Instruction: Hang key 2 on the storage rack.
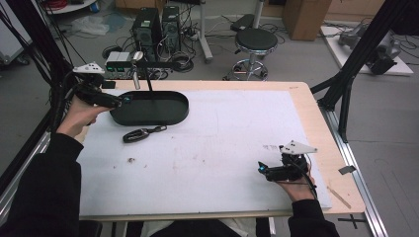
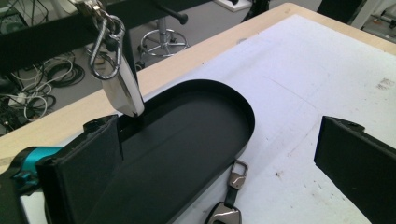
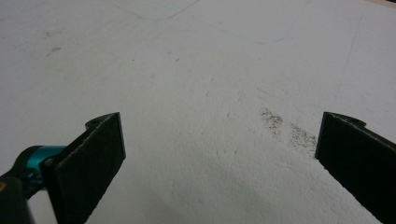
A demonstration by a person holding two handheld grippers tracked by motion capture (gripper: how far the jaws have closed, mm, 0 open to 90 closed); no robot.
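Observation:
A black oval tray (image 1: 148, 108) sits at the back left of the white mat (image 1: 212, 148). A thin black post rises from it with a crossbar, and a silver key fob (image 1: 136, 74) hangs from that bar by a ring. A second key fob (image 1: 141, 133) with a strap lies on the mat just in front of the tray. My left gripper (image 1: 123, 100) hovers at the tray's left end, open, with nothing between its jaws. In the left gripper view the hanging fob (image 2: 122, 86) is above the tray (image 2: 187, 140), and the lying fob (image 2: 231, 198) is below. My right gripper (image 1: 262, 170) rests open over bare mat (image 3: 201, 93).
The wooden table edge (image 1: 316, 123) borders the mat on the right. A black frame strut (image 1: 346, 84) stands at the table's right side. A stool (image 1: 254, 44), computer towers and cables sit on the floor behind the table.

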